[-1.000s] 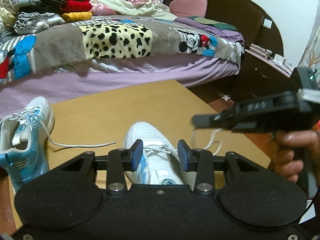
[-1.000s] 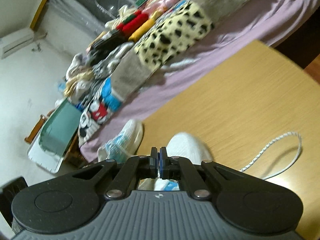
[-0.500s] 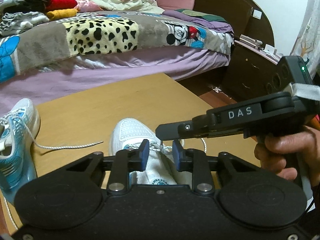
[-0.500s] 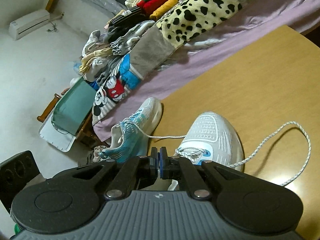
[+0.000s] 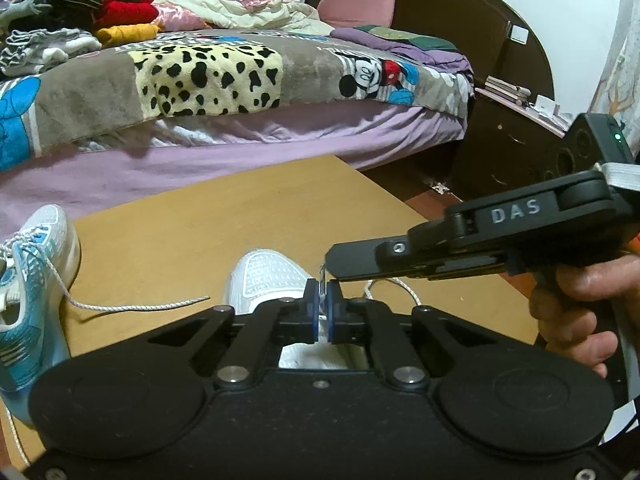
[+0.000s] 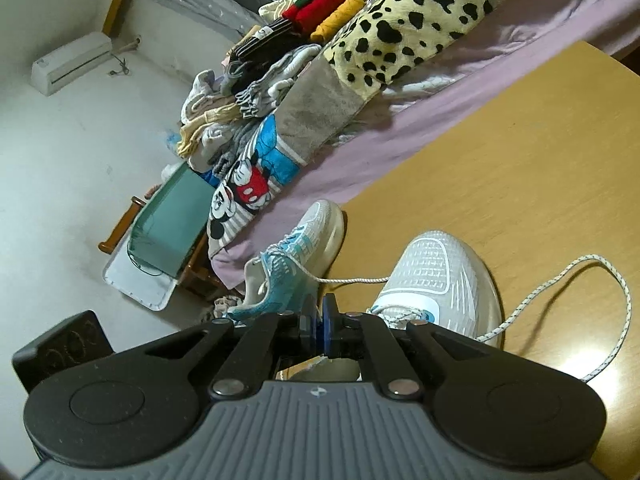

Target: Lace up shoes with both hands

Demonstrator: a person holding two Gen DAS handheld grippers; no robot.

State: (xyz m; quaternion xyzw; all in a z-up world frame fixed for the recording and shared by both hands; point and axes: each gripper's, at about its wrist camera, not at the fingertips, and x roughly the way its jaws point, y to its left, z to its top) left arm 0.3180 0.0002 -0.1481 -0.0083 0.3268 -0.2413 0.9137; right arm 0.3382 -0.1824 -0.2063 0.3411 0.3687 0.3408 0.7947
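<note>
A white sneaker [image 5: 268,276] points away from me on the wooden table [image 5: 240,216]. My left gripper [image 5: 322,312] hangs just above it, jaws closing to shut on a short stretch of its white shoelace [image 5: 321,274]. That stretch rises to the tip of my right gripper [image 5: 332,264], which reaches in from the right in a hand [image 5: 580,300]. In the right wrist view the right gripper [image 6: 320,322] shows only a thin slit between its pads, jaws just opening. The rest of the shoelace [image 6: 600,288] loops right of the sneaker [image 6: 436,272].
A second, blue and white sneaker [image 5: 32,280] lies at the table's left edge, its loose lace [image 5: 140,307] trailing across the wood. Behind the table stands a bed [image 5: 200,72] piled with folded clothes. A dark nightstand [image 5: 500,148] is at the right.
My left gripper's jaws went from wide apart to shut on the lace. The right gripper came in from the right to just above them and tilted down over the white sneaker.
</note>
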